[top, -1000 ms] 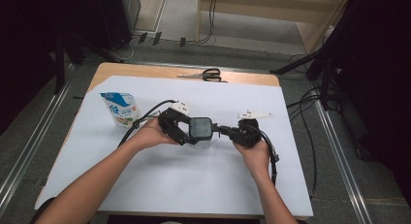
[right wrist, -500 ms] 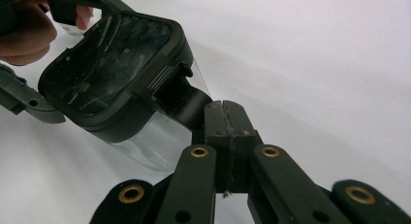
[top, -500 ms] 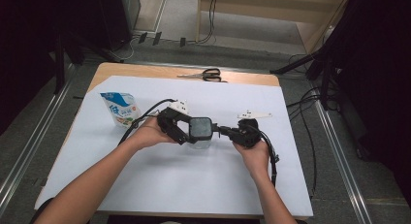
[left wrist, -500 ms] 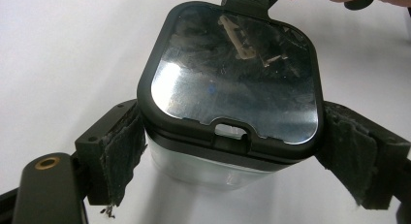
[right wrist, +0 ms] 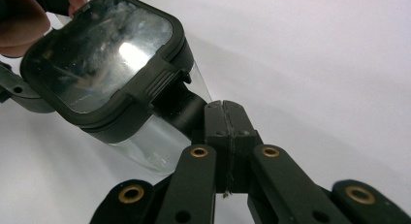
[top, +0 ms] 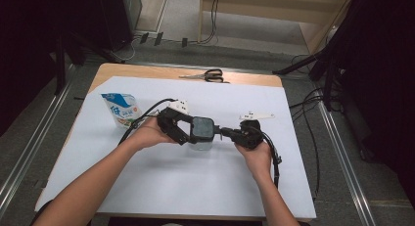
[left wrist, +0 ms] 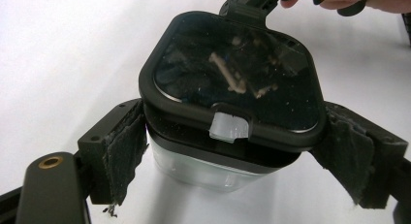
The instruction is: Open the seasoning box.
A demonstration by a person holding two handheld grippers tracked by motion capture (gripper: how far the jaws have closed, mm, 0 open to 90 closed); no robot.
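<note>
Container (left wrist: 194, 170) clear smooth plastic; lid (left wrist: 232, 78) glossy black; tabletop (top: 147, 187) matt white.

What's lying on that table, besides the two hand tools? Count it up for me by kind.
Clear containers with a black lid: 1
Blue and white cartons: 1
Scissors: 1
Total: 3

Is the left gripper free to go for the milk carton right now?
Probably not: the left gripper is clamped around the lidded container. The milk carton stands nearby with bare table between.
</note>
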